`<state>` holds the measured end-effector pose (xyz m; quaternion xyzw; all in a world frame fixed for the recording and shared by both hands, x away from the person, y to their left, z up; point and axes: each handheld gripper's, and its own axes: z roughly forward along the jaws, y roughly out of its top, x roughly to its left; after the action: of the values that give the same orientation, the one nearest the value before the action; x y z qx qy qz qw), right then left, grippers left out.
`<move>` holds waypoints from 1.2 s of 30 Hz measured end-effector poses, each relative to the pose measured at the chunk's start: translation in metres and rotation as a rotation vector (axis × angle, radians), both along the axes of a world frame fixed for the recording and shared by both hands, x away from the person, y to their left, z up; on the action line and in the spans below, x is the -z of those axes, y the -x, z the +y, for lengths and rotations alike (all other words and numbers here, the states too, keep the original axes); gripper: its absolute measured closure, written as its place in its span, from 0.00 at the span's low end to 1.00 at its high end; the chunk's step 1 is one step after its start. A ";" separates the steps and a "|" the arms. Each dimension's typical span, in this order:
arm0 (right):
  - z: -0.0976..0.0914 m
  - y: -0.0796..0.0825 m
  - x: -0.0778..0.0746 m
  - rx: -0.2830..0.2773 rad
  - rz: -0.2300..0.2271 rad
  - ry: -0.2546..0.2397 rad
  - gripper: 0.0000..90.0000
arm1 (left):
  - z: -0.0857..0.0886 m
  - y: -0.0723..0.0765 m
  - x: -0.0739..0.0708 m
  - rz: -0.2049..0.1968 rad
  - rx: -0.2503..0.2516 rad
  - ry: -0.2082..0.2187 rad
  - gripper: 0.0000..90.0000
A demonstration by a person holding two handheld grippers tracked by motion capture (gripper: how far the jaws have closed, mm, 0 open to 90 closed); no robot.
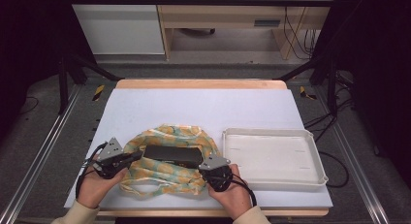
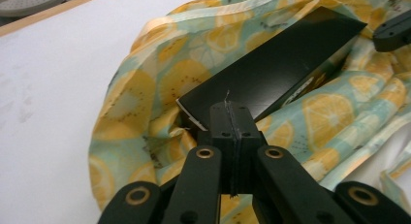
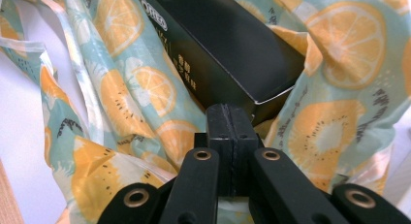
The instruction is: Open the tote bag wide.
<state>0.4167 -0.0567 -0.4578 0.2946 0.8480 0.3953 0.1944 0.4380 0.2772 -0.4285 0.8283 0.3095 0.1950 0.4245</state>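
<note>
High view: box [image 1: 173, 155] on bag [image 1: 167, 178] near table's [image 1: 194, 105] front edge. Both grippers, left [image 1: 134, 156] and right [image 1: 207, 166], pressed closed at box ends, gripping nothing certain. Best pinch fabric, lift evenly.

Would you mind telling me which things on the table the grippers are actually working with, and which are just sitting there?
In use:
- fruit-print bag, under both grippers
- black box lying on the bag
- left gripper, jaws closed at the box's left end
- right gripper, jaws closed at its right end

Lying about:
- white tray, empty, right of the bag
</note>
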 end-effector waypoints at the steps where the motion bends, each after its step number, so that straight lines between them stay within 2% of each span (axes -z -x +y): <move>1: 0.000 0.000 0.000 0.002 -0.001 -0.001 1.00 | -0.001 0.000 0.000 0.001 0.005 0.000 1.00; 5: -0.001 0.000 -0.001 0.006 -0.002 -0.003 1.00 | -0.004 -0.002 0.004 -0.003 0.001 0.016 1.00; 7: -0.001 0.000 0.000 0.004 -0.003 -0.002 1.00 | -0.005 -0.003 0.003 -0.036 0.001 0.036 1.00; 9: 0.000 -0.001 0.000 0.002 -0.002 0.000 1.00 | -0.006 -0.004 0.002 -0.063 -0.005 0.024 1.00; 11: 0.000 -0.001 0.000 -0.005 -0.004 0.001 1.00 | -0.005 -0.008 0.005 -0.057 -0.015 0.019 1.00; 16: 0.000 -0.001 0.000 -0.002 -0.003 0.000 1.00 | 0.003 -0.015 0.012 -0.003 -0.045 0.006 1.00; 19: -0.001 -0.001 -0.001 0.003 -0.005 -0.005 1.00 | 0.009 -0.011 0.012 0.014 -0.051 0.003 1.00; 21: -0.003 -0.002 -0.002 0.007 -0.008 -0.010 1.00 | 0.010 -0.008 0.014 0.037 -0.044 -0.023 1.00; 24: -0.004 -0.002 -0.003 0.013 -0.014 -0.018 1.00 | 0.011 -0.007 0.019 0.059 -0.047 -0.026 1.00; 26: -0.005 -0.003 -0.005 0.020 -0.018 -0.027 1.00 | 0.010 -0.005 0.021 0.071 -0.049 -0.044 1.00; 30: -0.008 -0.007 -0.015 0.029 -0.044 -0.040 1.00 | 0.008 -0.001 0.024 0.079 -0.044 -0.064 1.00; 36: -0.012 -0.021 -0.035 0.043 -0.079 -0.026 1.00 | 0.003 0.008 0.021 0.059 -0.027 -0.065 1.00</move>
<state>0.4374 -0.0690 -0.4225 0.2994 0.8280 0.4134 0.2321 0.4295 0.2801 -0.4497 0.8428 0.3263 0.1861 0.3854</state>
